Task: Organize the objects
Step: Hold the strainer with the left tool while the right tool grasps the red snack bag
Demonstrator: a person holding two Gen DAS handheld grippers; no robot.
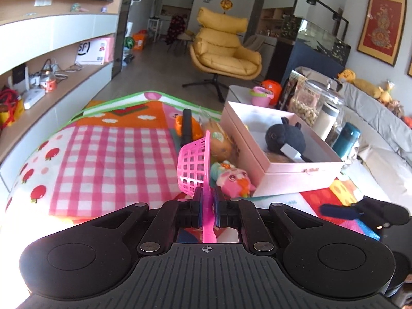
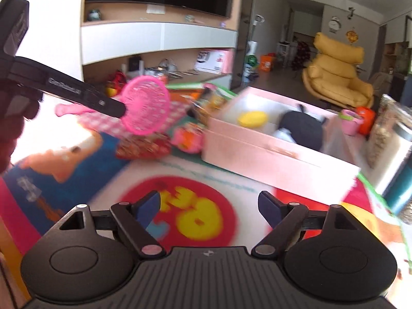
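Note:
My left gripper point(image 1: 208, 200) is shut on the handle of a pink toy strainer point(image 1: 194, 164), whose mesh bowl stands up on edge in front of the fingers. The right wrist view shows the same strainer point(image 2: 145, 104) held above the play mat point(image 2: 200, 213). My right gripper point(image 2: 209, 206) is open over the mat with nothing between its pads. A pink box point(image 1: 283, 164) lies to the right, holding a black plush toy point(image 1: 285, 135) and a yellow piece point(image 2: 252, 119). A small pink toy figure point(image 1: 233, 180) lies against the box's near side.
Orange and brown toys point(image 1: 219, 139) lie beside the box. Glass jars point(image 1: 311, 103) and a teal bottle point(image 1: 347, 139) stand behind it, with a grey sofa point(image 1: 381, 118) at the right. A yellow armchair point(image 1: 224, 49) stands further back, and shelving point(image 1: 51, 59) lines the left wall.

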